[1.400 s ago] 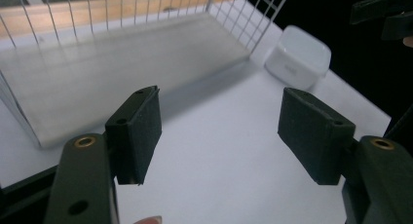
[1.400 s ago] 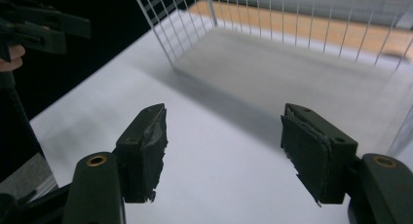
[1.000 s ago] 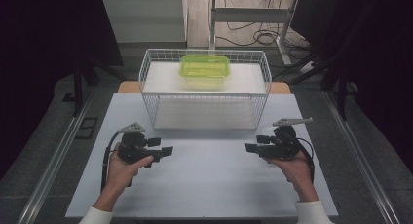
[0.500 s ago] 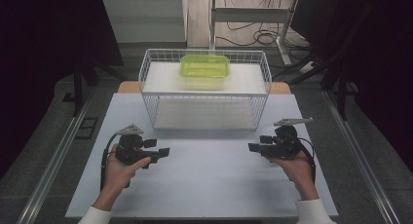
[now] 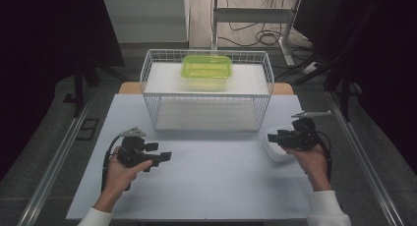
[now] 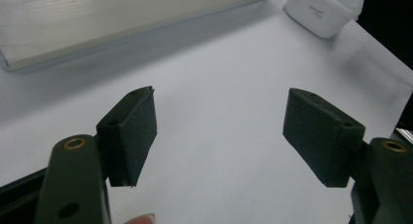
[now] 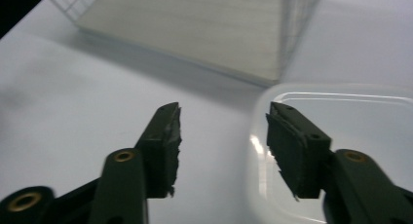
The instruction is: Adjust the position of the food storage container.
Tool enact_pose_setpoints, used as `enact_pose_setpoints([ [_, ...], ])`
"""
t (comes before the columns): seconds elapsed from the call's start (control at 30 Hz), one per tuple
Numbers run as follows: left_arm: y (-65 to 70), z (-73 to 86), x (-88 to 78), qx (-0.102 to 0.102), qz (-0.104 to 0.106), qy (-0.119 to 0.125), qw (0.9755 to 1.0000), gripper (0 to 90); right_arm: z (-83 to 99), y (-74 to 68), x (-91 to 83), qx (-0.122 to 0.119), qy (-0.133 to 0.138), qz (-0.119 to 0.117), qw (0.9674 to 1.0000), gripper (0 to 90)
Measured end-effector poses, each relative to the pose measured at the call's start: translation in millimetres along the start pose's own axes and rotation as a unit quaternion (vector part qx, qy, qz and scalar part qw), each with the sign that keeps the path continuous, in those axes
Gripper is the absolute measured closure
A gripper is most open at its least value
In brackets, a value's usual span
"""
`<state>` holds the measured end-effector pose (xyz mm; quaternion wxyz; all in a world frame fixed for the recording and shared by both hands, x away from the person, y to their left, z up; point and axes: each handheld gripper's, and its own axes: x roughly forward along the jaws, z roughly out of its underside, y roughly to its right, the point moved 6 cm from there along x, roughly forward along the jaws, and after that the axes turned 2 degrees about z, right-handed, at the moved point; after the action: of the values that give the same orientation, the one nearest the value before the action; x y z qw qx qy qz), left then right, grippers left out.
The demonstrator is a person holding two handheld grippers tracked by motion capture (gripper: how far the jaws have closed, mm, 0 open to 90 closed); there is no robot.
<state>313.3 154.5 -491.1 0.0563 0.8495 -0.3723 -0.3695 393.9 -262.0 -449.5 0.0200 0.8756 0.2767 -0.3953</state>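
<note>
- At our right, the right gripper [image 5: 275, 136] hovers at the near rim of a clear white tub [image 5: 276, 148] on the table [image 5: 216, 182]; its jaws have just been closing, one jaw over the tub, one outside its rim, not yet clamped on it.
- Our left gripper [image 5: 166, 156] hangs released, nothing between its jaws, well apart from the tub.
- Behind both stands a wire basket [image 5: 206, 96], a green lidded box [image 5: 206, 71] on its top shelf.
- Between our hands the white table lies open; the tub sits near its right edge.
</note>
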Motion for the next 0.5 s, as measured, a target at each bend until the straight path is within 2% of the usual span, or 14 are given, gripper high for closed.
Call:
enact_pose_setpoints([
  [0.17, -0.3, -0.2, -0.6, -0.003, 0.004, 0.001, 1.0, 27.7, -10.9, 25.6, -6.6, 0.01, -0.008, 0.027, 0.9996, 63.8],
  [0.33, 2.3, 0.9, 1.9, 0.0, 0.009, -0.006, 0.9999, 27.4, -17.2, 54.4, -1.1, 0.033, -0.031, 0.048, 0.9978, 75.3],
  [0.5, 0.1, 2.5, 2.7, -0.002, 0.01, -0.011, 0.9999, 27.2, -19.9, 74.0, 4.9, 0.044, -0.05, 0.072, 0.9952, 88.5],
])
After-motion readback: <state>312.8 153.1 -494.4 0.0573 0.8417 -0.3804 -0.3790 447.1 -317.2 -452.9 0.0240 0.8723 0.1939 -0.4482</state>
